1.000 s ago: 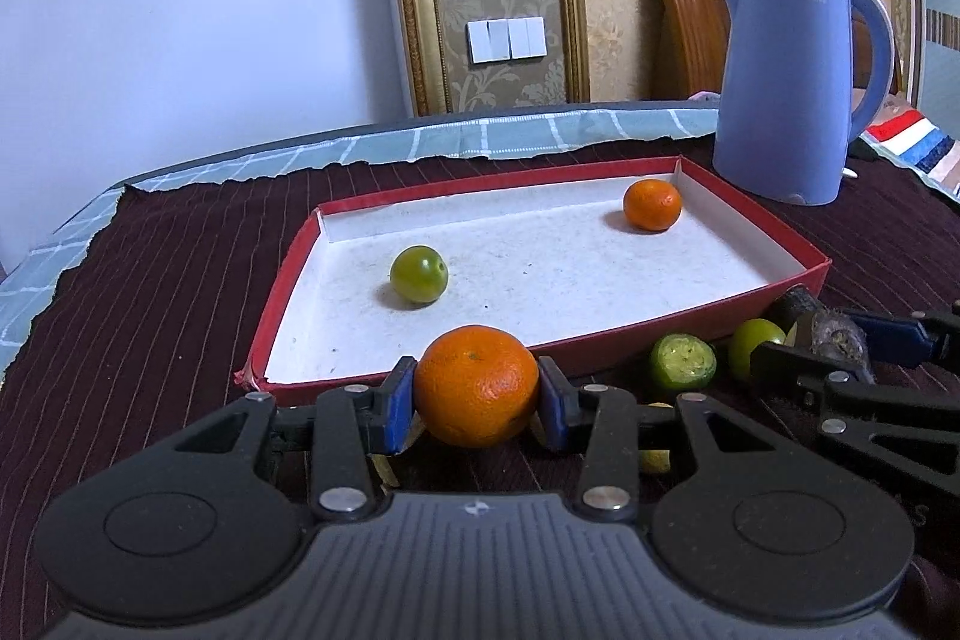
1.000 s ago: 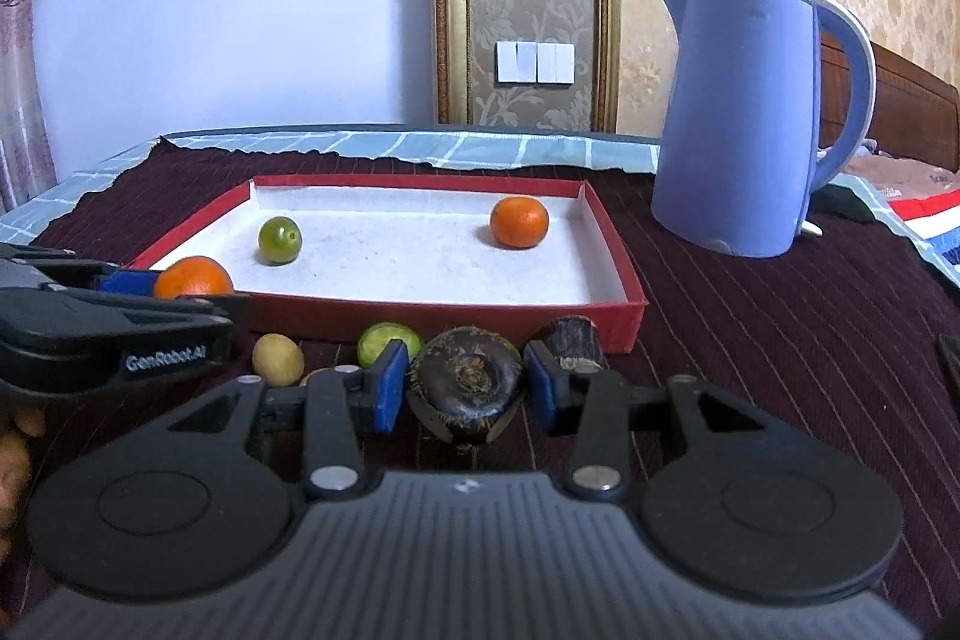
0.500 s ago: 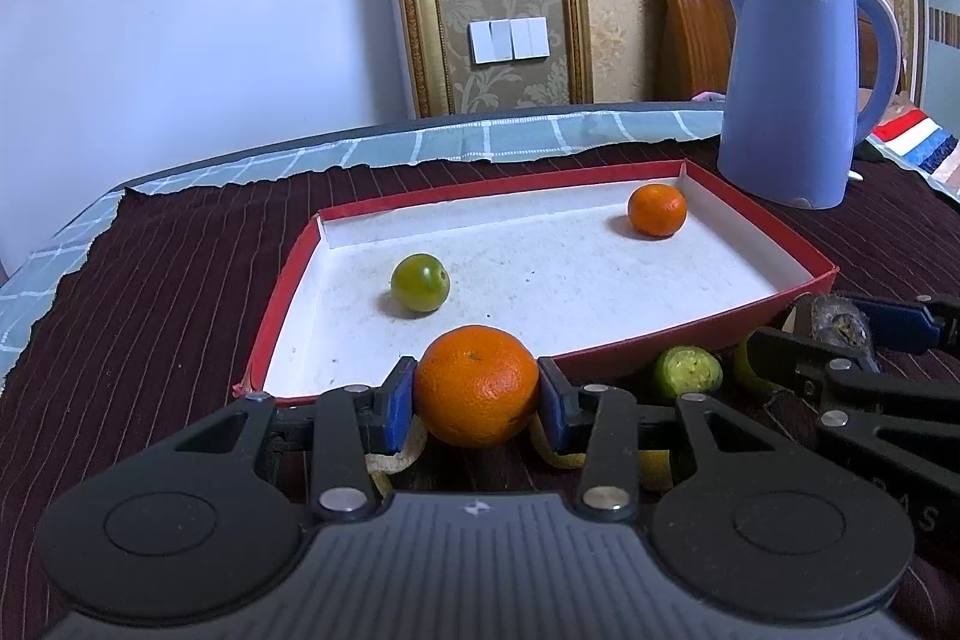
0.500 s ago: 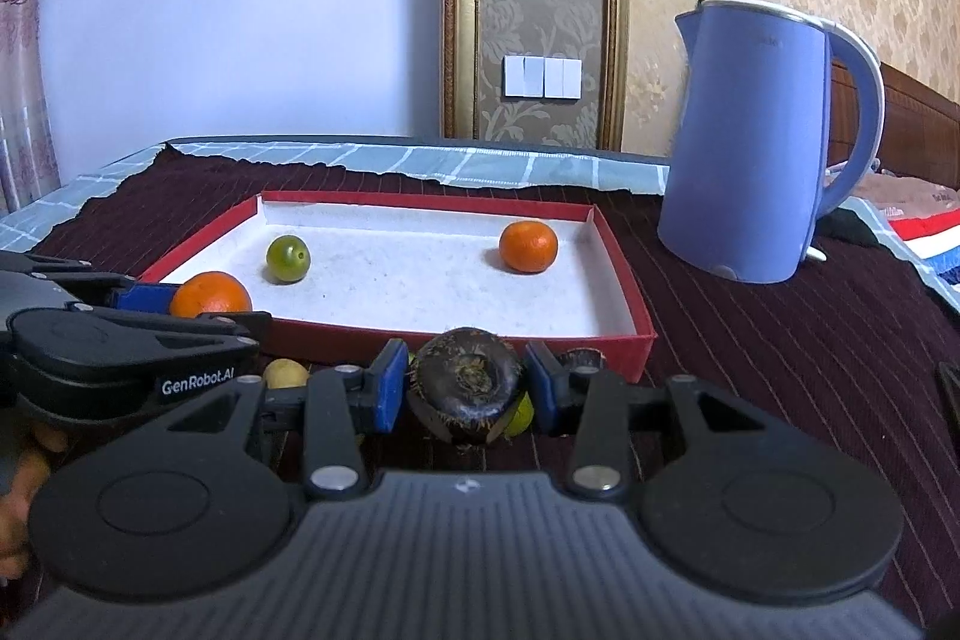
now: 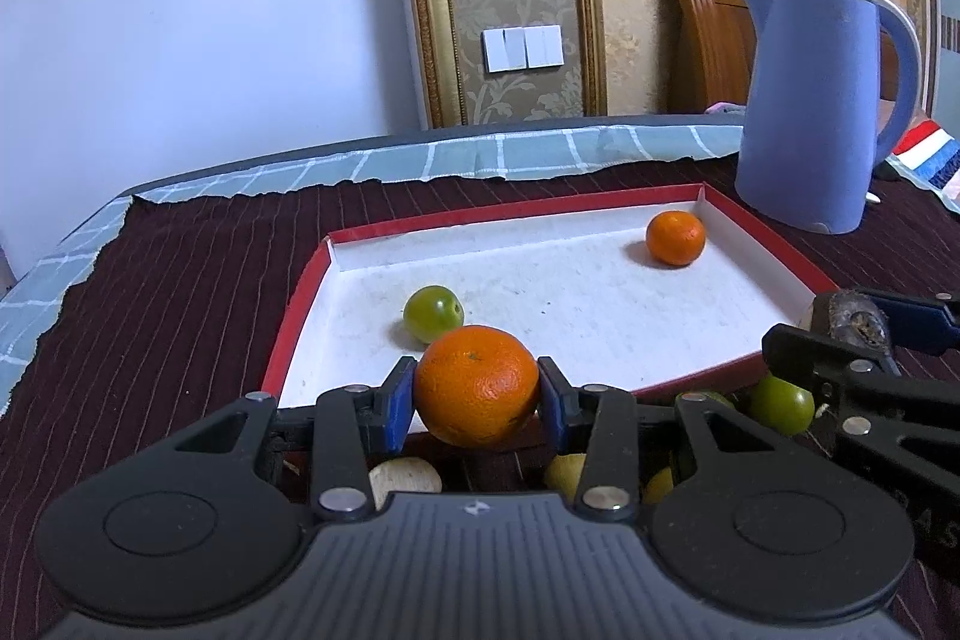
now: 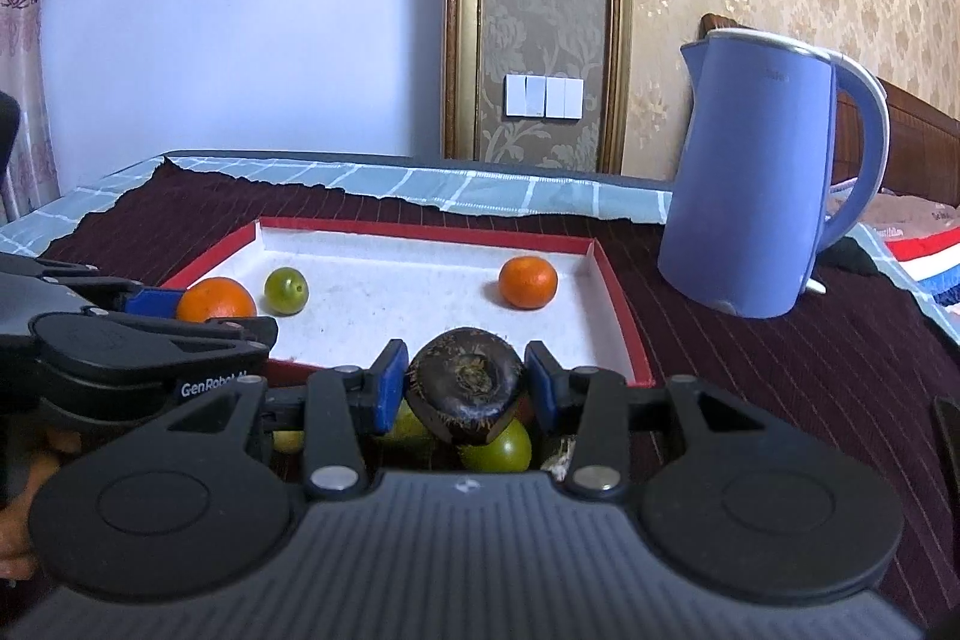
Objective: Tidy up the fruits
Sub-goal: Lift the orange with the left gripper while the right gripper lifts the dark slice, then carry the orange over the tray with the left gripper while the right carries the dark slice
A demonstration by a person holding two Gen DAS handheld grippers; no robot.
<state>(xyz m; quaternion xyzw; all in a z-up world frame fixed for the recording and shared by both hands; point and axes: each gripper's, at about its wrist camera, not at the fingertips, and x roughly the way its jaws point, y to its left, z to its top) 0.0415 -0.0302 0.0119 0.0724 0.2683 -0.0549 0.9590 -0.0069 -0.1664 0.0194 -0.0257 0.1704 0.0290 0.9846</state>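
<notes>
Since the earlier frames both held fruits have been carried up and forward, so that each is now seen over the near wall of the red-rimmed tray (image 5: 300,292) rather than in front of it. A mandarin (image 5: 477,385) is pinched between the blue pads of the left gripper (image 5: 477,394), above the tray's near-left part. A dark, shrivelled fruit (image 6: 465,385) is clamped in the jaws of the right gripper (image 6: 462,388), above the tray's near edge. Inside the tray a small green fruit (image 5: 433,313) is seen near the left side and a second mandarin (image 5: 675,238) near the far right corner, well apart. More small green and yellowish fruits (image 6: 498,451) lie on the dark striped cloth (image 5: 180,280) of the surface, just before the tray. A blue kettle (image 6: 762,172) stands to the right of the tray.
</notes>
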